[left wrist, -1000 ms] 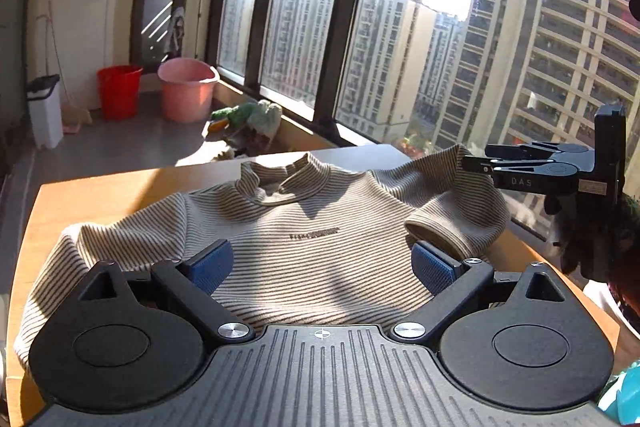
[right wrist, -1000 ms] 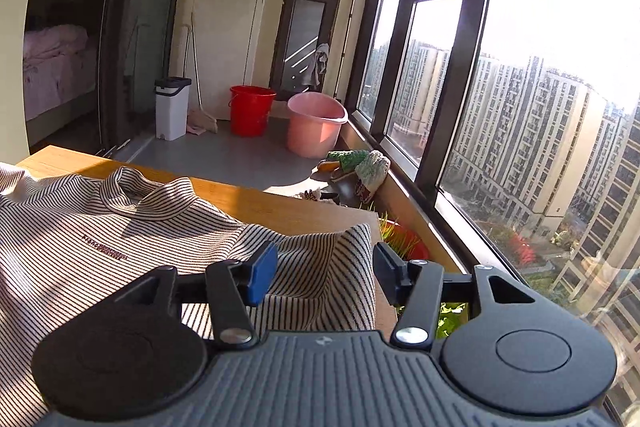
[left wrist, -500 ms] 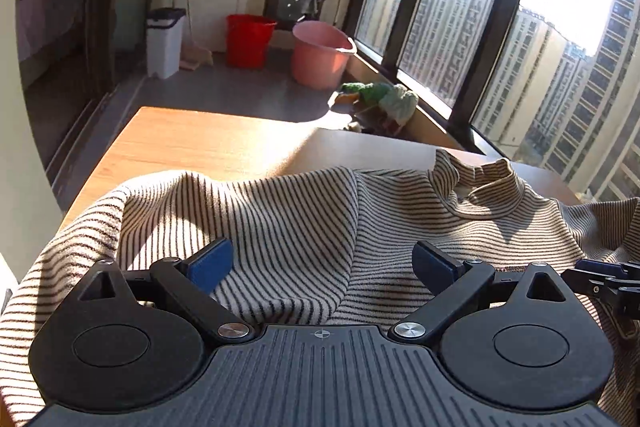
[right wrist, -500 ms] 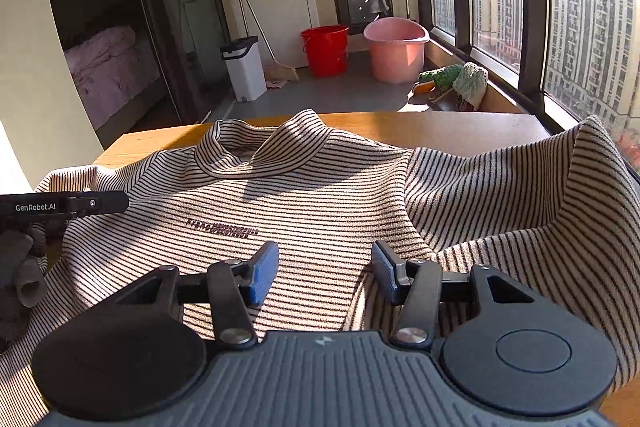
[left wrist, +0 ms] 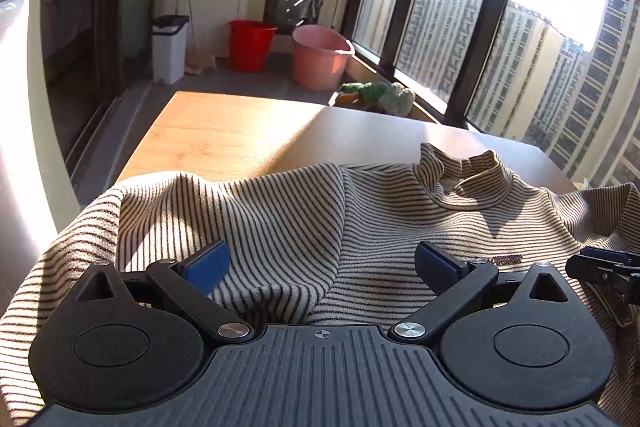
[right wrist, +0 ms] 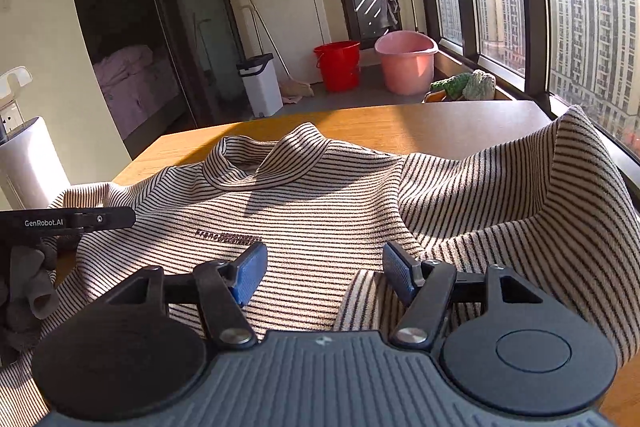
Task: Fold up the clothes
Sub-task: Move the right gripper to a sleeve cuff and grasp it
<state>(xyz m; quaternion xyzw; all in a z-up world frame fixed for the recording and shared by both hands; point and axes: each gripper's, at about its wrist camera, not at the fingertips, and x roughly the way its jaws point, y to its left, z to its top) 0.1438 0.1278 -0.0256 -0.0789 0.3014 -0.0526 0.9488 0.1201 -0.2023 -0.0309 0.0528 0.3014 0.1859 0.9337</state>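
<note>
Right wrist view: striped top (right wrist: 312,203) hem hidden behind tongs (right wrist: 322,273).

Sweater (right wrist: 304,203) spread on the counter (right wrist: 440,127), collar (right wrist: 264,163) toward the far edge, one sleeve (right wrist: 520,187) bunched up at the window side and the other sleeve (left wrist: 200,211) heaped at the opposite side. Left claw (left wrist: 322,265) above that heaped sleeve, right claw (right wrist: 320,271) above the chest just before the printed line, each with jaws apart and nothing between. Beyond the counter on the floor, left to right: bin (right wrist: 262,83), bucket (right wrist: 338,65), tub (right wrist: 406,61), then a bundle of cloths (right wrist: 466,85) beside the window.
</note>
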